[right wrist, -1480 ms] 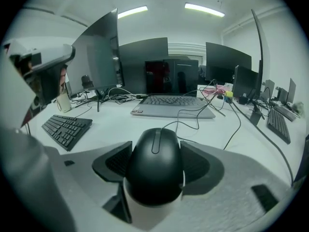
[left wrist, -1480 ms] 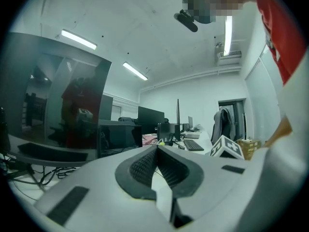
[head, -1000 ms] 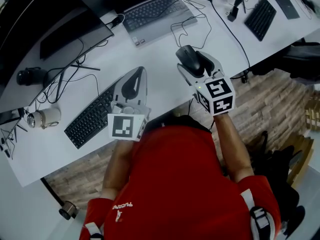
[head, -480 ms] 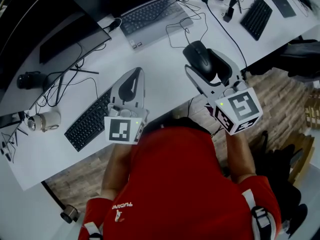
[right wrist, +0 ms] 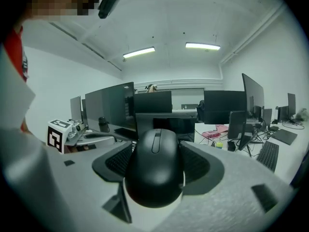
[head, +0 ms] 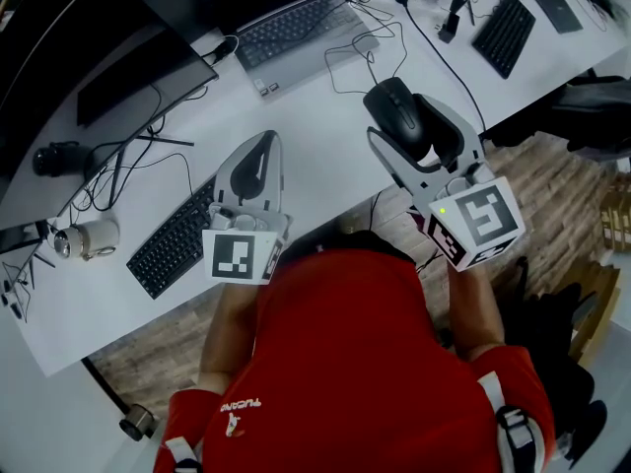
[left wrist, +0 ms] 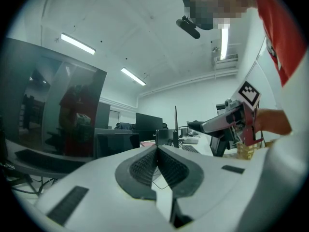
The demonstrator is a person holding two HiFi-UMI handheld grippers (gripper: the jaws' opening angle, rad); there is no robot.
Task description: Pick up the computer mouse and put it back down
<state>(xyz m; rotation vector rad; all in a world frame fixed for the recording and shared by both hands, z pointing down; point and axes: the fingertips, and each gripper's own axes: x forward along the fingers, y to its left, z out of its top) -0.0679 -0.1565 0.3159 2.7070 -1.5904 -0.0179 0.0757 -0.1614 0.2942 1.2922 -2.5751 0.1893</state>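
A black computer mouse [head: 399,112] [right wrist: 155,170] is held off the white desk [head: 315,156] between the two pads of my right gripper [head: 406,116], which is shut on its sides. Its cable runs back over the desk toward the laptop [head: 296,28]. In the right gripper view the mouse fills the gap between the jaws of that gripper [right wrist: 155,163], buttons facing up. My left gripper [head: 258,161] [left wrist: 155,161] hovers over the right end of the black keyboard [head: 177,236]; its pads meet with nothing between them.
A dark monitor [head: 138,72] stands at the back left. A camera lens [head: 59,153] and a small cup [head: 87,233] lie at the left amid loose cables. A second keyboard [head: 505,32] sits far right. The desk's front edge runs just below both grippers.
My right gripper has risen with the mouse in it, lifting it off the desk, most of it early in the second. The left gripper has stayed where it was.
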